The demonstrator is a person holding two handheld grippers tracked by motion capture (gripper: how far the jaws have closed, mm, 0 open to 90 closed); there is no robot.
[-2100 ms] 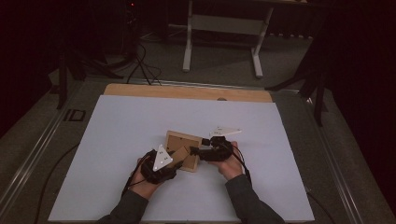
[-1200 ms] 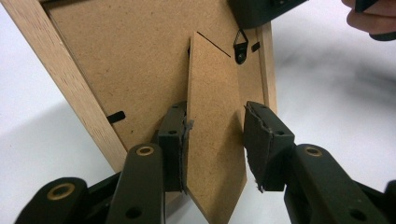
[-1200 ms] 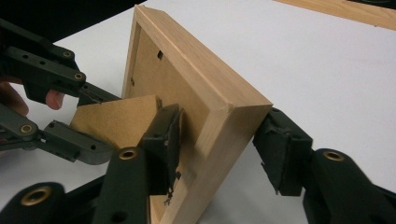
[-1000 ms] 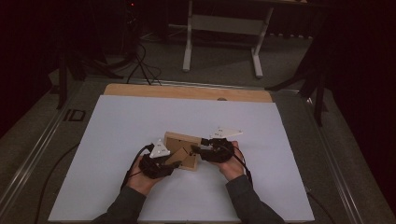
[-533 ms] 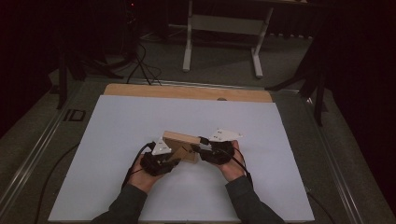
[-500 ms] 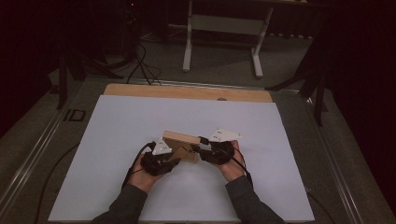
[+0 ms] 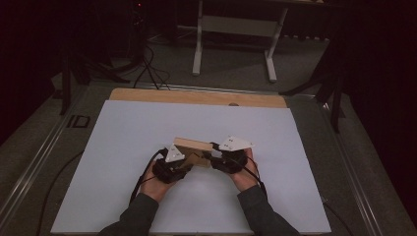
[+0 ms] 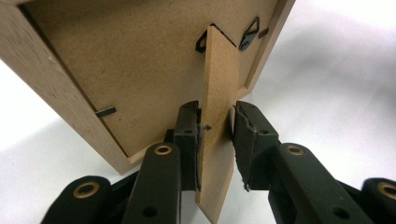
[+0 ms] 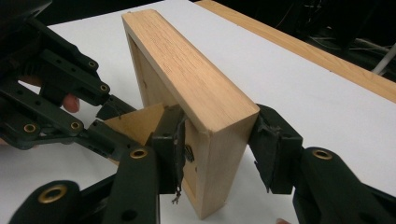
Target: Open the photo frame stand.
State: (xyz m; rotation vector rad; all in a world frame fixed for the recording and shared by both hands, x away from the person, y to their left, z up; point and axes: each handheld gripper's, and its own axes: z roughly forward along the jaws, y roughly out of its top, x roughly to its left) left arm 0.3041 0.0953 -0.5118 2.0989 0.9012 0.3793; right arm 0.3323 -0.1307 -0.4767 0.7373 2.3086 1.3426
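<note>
Wooden picture frame [image 7: 193,146], light oak with a brown fibreboard back, now stands up on its edge at the lower middle of the high view, on the white table sheet [image 7: 128,132]; two seconds ago it lay flatter between your hands, so you've raised it and seem to be setting out its stand. In the left gripper view your left gripper [image 8: 215,140] straddles the brown fibreboard easel leg [image 8: 215,107] that hinges off the back: the left-hand jaw touches it, the right-hand jaw sits a hair off, so the jaws are narrowly apart and barely pinching. In the right gripper view your right gripper [image 9: 219,142] straddles the frame's near end across its thickness, jaws wide, one pad inside against the back, the other on the front face. Judging by this, swinging the leg out comes next
</note>
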